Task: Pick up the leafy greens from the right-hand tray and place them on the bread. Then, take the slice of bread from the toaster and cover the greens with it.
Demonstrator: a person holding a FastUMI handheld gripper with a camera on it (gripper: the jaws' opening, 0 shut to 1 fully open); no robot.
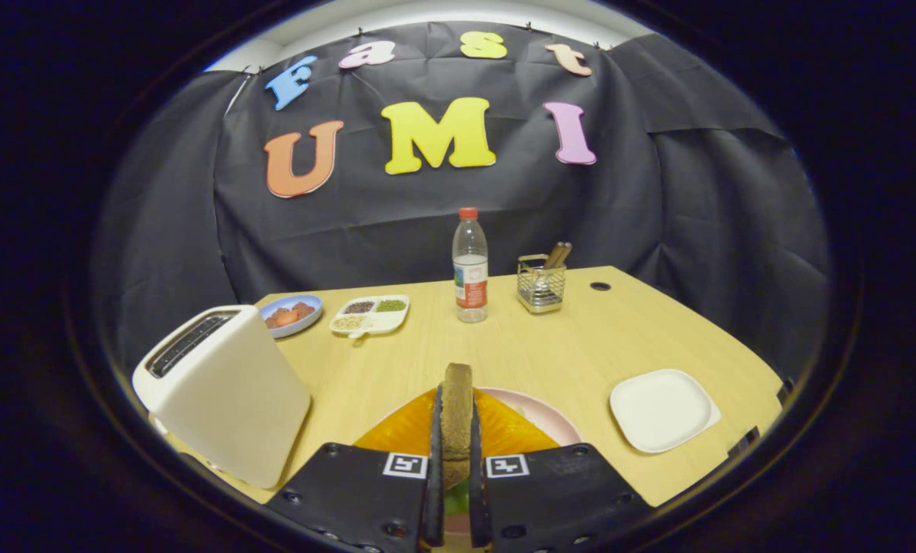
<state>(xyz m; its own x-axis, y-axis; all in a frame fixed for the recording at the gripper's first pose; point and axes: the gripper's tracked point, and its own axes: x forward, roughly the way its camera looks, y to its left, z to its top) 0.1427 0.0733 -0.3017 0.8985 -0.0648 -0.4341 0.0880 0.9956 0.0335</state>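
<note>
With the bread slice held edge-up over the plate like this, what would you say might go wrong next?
1. The gripper pinches the bread slice upright on edge; released so, it may topple askew rather than cover the greens.
2. The orange sheet hides the pink plate, so aiming is partly blind.
3. The toaster stands close beside the fingers and could be knocked.

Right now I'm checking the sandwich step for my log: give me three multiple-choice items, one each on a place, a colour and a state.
1. Where is the toaster?
A. beside the gripper, near the blue plate
B. behind the bottle
C. on the white tray

2. What colour is the bottle cap?
A. blue
B. red
C. green

3. What is the gripper doing?
A. open over the table
B. shut on the bread slice
C. shut on the bottle

Answers:
1 A, it stands just before that plate.
2 B, the cap is red.
3 B, both fingers press the upright slice.
</note>
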